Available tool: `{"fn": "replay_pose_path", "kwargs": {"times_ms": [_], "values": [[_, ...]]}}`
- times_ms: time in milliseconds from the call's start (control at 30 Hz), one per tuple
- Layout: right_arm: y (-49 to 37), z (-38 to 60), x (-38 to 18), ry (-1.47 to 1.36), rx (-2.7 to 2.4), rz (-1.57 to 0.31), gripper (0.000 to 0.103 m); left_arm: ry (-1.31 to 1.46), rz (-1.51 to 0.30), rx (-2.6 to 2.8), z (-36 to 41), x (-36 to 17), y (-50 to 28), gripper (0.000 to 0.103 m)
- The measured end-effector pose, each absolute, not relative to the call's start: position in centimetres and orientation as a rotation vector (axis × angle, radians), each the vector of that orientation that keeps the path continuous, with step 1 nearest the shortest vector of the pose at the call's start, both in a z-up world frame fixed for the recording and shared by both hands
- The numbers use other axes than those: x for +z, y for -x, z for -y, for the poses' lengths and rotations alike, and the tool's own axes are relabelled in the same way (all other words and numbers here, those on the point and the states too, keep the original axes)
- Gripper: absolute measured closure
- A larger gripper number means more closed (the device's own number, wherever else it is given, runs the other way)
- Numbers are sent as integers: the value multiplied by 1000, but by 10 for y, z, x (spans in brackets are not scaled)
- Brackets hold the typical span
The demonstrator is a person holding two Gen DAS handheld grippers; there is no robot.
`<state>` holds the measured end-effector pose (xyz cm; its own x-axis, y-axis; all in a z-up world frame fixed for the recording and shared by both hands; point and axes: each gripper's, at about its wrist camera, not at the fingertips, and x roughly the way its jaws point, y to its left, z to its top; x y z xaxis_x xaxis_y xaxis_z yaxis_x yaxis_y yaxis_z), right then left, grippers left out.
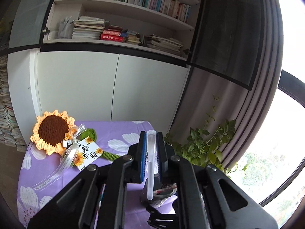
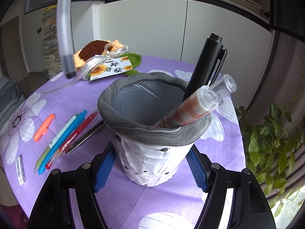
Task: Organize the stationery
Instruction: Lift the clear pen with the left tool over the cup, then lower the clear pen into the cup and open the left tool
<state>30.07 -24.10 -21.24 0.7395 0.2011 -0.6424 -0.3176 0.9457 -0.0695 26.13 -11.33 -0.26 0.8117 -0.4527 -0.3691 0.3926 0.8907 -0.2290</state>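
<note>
Purple flowered cloth (image 2: 133, 206) is covering the table under us. We are carrying a translucent pen (image 1: 151, 164) – the left gripper (image 1: 152, 160) is pinching it between nearly closed pads – toward the pen holder (image 2: 152, 133), which the right gripper (image 2: 150, 168) is flanking, spread wide, pads seemingly just off its wall. Next we judge the pen needs lowering tip-first into the opening, beside the black pen (image 2: 205, 64). More pens (image 2: 64, 135) are lying at left.

I count two pens in the holder (image 2: 152, 133), one translucent pen (image 2: 64, 28) in my tongs, five pens lying loose (image 2: 63, 139), one orange marker (image 2: 44, 127), one eraser (image 2: 20, 169), one crocheted sunflower (image 2: 95, 51).
</note>
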Motion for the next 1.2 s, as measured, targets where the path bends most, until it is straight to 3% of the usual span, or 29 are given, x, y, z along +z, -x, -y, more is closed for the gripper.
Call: {"fn": "replay_pose_path", "kwargs": {"times_ms": [267, 667, 1033, 1133, 1200], "values": [[-301, 241, -212, 179, 286, -682, 30, 88, -429, -481, 141, -10, -265, 96], [-301, 241, -212, 179, 285, -682, 30, 63, -663, -474, 157, -76, -303, 96], [-301, 241, -212, 179, 285, -683, 30, 75, -752, -479, 158, -99, -316, 96], [-301, 241, -212, 179, 286, -683, 30, 91, -744, -473, 150, -94, -315, 90], [-301, 241, -212, 179, 286, -683, 30, 118, -716, -459, 138, -87, -312, 70]]}}
